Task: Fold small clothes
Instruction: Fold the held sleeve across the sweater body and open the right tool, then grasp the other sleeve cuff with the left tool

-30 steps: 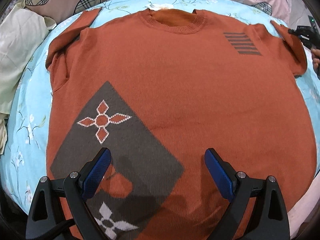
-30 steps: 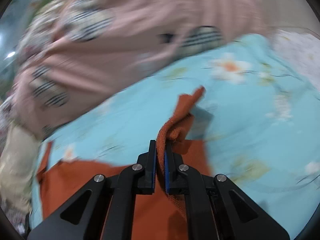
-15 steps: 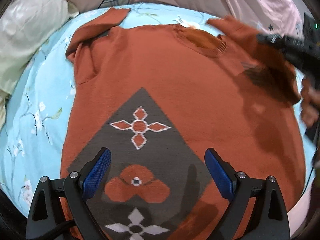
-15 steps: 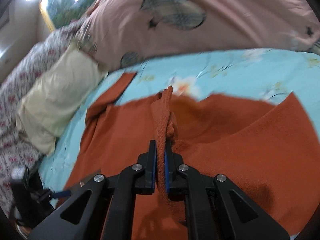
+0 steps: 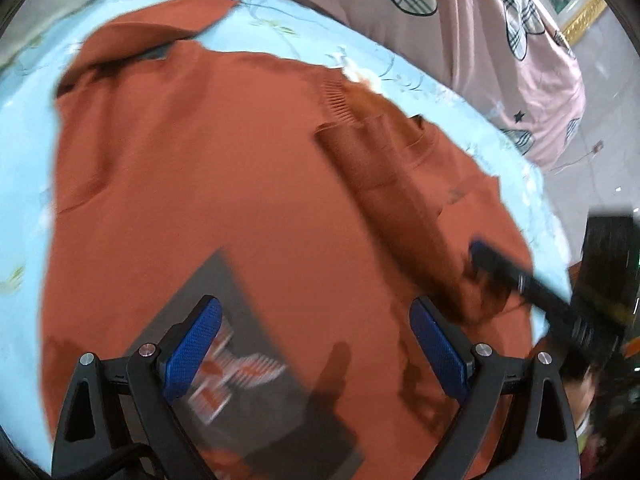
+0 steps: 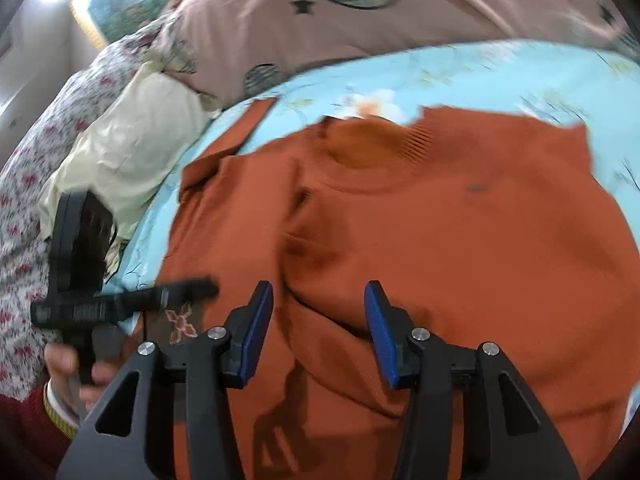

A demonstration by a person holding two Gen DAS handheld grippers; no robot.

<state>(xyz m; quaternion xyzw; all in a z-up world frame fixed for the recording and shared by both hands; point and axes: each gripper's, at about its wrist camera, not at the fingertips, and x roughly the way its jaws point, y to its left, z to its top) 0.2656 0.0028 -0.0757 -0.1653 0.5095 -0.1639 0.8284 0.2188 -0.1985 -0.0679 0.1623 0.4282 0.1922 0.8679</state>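
Rust-orange sweater (image 6: 460, 240) lay flat on the blue sheet (image 6: 500, 76), sleeve folded inward toward ten o'clock. Our right gripper (image 6: 318, 330) was opening, pads off the cloth; the left gripper (image 5: 316, 354) stood released. We should smooth before the next fold.

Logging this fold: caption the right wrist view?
Right gripper opening, nothing pinched, above the rust-orange knitted sweater, sleeve folded inward, on light-blue floral sheet.

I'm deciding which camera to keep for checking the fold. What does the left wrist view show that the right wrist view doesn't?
Left wrist only: the grey patterned panel between the open left gripper, and the folded sleeve laid across the chest.
Right wrist only: the cream pillow and the hand holding the left gripper; the right gripper is opening, nothing pinched.
Both: the orange sweater on the blue floral sheet, and the pink quilt.
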